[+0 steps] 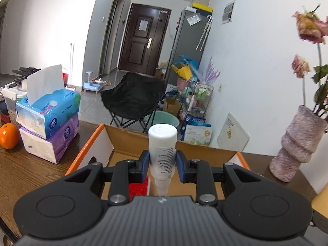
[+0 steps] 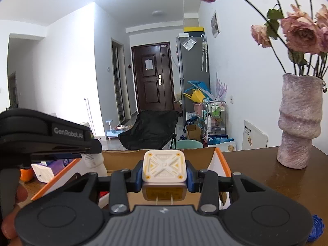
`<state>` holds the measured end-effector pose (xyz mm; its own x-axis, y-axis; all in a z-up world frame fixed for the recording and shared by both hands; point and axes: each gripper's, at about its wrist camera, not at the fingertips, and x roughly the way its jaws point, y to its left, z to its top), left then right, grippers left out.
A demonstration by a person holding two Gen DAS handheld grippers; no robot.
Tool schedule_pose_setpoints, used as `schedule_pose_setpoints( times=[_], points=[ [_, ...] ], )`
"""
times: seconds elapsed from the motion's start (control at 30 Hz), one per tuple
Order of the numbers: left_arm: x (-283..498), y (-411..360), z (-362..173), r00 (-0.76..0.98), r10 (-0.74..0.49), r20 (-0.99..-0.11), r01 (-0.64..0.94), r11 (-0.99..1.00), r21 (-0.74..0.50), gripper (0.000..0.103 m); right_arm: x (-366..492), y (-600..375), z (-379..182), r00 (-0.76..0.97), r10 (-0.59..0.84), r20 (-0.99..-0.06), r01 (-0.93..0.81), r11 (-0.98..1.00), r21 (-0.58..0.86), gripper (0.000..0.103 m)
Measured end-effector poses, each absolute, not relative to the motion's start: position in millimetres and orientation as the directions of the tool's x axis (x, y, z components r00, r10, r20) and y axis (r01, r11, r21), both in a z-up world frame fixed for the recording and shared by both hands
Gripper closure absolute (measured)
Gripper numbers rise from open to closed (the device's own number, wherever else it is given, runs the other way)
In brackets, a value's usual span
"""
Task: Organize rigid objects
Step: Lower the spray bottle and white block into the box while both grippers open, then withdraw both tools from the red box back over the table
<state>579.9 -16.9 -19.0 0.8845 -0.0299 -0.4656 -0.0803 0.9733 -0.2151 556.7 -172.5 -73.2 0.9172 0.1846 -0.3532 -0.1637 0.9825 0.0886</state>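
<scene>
Your left gripper point(image 1: 163, 163) is clenched on a white bottle point(image 1: 163, 149), cap end up, nozzle pointing back at the camera. Your right gripper point(image 2: 164, 175) is clamped on a white charger point(image 2: 164, 168), prongs facing the camera. Both hang over the open cardboard box point(image 1: 131, 136) with orange-edged flaps, on the brown table point(image 1: 26, 168).

Judging from this, the step in hand is dropping both items into the box. Lower each gripper until its item is below the rim before you release; letting go from this height risks a bounce or tip-out. Something red point(image 1: 138, 188) already lies on the box floor under the left gripper, so set the bottle beside it, not on top. The bottle is round and smooth and could roll once released, so lay it against a wall. Keep the two grippers apart: in the right view the left gripper sits close on the left side, so do one side first.

Mind the vase point(image 2: 298, 121) with dried flowers on the right, and the stacked tissue packs point(image 1: 49, 121) and orange point(image 1: 8, 135) on the left.
</scene>
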Motion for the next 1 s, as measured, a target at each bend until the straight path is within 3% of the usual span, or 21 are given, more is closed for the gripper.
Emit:
schedule_pose_setpoints(
  times=[0.37,0.4,0.47,0.5,0.53,0.57,0.6,0.63,0.67,1.0],
  points=[
    [599,-11,-39,0.85,0.001,-0.526,-0.118,0.975,-0.189,0.073,580,-163,-88,0.889,0.195,-0.415,-0.179,0.981,0.079,0.065],
    [600,-12,-40,0.845,0.012,-0.535,-0.128,0.975,-0.18,0.068,581,-164,-89,0.886,0.196,-0.421,-0.179,0.981,0.08,0.065],
    [601,-11,-42,0.83,0.035,-0.556,-0.147,0.976,-0.158,0.037,583,-164,-94,0.873,0.2,-0.445,-0.183,0.98,0.08,0.064],
    [601,-10,-43,0.83,0.042,-0.556,-0.152,0.976,-0.155,0.015,584,-164,-95,0.868,0.202,-0.453,-0.186,0.979,0.08,0.064],
    [600,-8,-42,0.833,0.056,-0.551,-0.162,0.976,-0.147,0.006,583,-165,-95,0.869,0.201,-0.452,-0.184,0.98,0.082,0.056],
    [598,-6,-41,0.834,0.074,-0.546,-0.174,0.976,-0.134,0.004,583,-166,-95,0.87,0.198,-0.452,-0.182,0.98,0.08,0.038],
    [597,-5,-40,0.834,0.079,-0.546,-0.177,0.976,-0.128,0.0,582,-167,-94,0.874,0.193,-0.446,-0.176,0.981,0.08,0.027],
    [596,-3,-39,0.833,0.077,-0.548,-0.176,0.976,-0.13,0.0,580,-169,-93,0.883,0.183,-0.433,-0.163,0.983,0.082,0.005],
    [596,0,-38,0.829,0.079,-0.553,-0.183,0.974,-0.136,0.0,578,-171,-91,0.892,0.168,-0.419,-0.148,0.986,0.081,0.0],
    [592,11,-36,0.816,0.078,-0.573,-0.201,0.967,-0.154,0.0,573,-174,-88,0.905,0.139,-0.403,-0.121,0.99,0.07,0.0]
  ],
)
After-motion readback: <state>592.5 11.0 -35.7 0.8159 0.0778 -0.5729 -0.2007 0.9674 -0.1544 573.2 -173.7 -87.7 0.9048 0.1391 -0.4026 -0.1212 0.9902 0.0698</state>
